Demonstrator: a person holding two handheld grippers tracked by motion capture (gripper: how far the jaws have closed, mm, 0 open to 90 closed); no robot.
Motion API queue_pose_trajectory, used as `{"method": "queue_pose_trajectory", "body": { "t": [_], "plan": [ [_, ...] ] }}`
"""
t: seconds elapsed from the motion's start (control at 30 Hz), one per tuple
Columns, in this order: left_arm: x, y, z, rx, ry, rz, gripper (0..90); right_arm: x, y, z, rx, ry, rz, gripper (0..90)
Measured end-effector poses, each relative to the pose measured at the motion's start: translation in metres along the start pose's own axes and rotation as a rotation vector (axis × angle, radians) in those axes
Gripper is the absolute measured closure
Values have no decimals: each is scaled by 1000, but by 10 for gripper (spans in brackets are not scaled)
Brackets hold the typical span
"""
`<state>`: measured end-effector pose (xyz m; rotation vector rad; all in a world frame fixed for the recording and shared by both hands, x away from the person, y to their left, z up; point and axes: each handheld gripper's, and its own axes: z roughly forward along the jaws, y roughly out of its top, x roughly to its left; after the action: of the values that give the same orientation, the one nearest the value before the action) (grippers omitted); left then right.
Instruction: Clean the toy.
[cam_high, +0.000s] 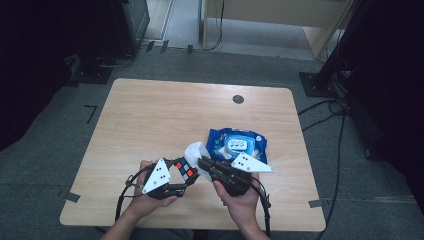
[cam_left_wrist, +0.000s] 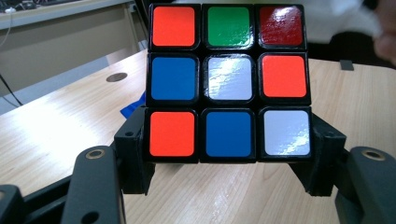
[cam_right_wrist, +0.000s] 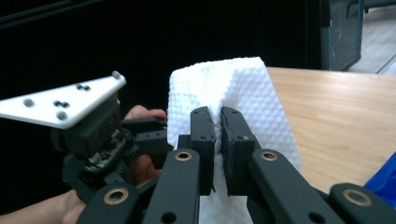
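My left gripper is shut on a puzzle cube with coloured stickers, held above the near part of the table. In the left gripper view the cube shows a face of orange, green, red, blue and white squares, and the two black jaws clamp its bottom row from both sides. My right gripper is shut on a white textured wipe, right beside the cube. In the right gripper view the jaws pinch a fold of the wipe, which stands up above them. The left gripper shows to its left.
A blue pack of wet wipes with a white lid lies on the wooden table just beyond my right hand. A round cable hole sits near the far edge. Dark stands and cables surround the table on the floor.
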<state>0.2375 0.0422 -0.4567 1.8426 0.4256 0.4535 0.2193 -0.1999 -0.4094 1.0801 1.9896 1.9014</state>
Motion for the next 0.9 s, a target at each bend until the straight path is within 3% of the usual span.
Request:
{"method": "queue_pose_trajectory", "body": {
  "t": [0.47, 0.63, 0.73, 0.9],
  "plan": [
    [1, 1, -2, -1, 3, 2, 342, -25, -14, 4, 37, -77, 36, 849],
    [3, 1, -3, 1, 20, -7, 341, -29, -19, 5, 50, -129, 14, 848],
    [5, 1, -4, -10, 26, -21, 341, -31, -22, 8, 75, -158, -13, 848],
    [12, 4, -11, -42, 35, -46, 341, -46, -37, 16, 166, -212, 0, 846]
  ]
}}
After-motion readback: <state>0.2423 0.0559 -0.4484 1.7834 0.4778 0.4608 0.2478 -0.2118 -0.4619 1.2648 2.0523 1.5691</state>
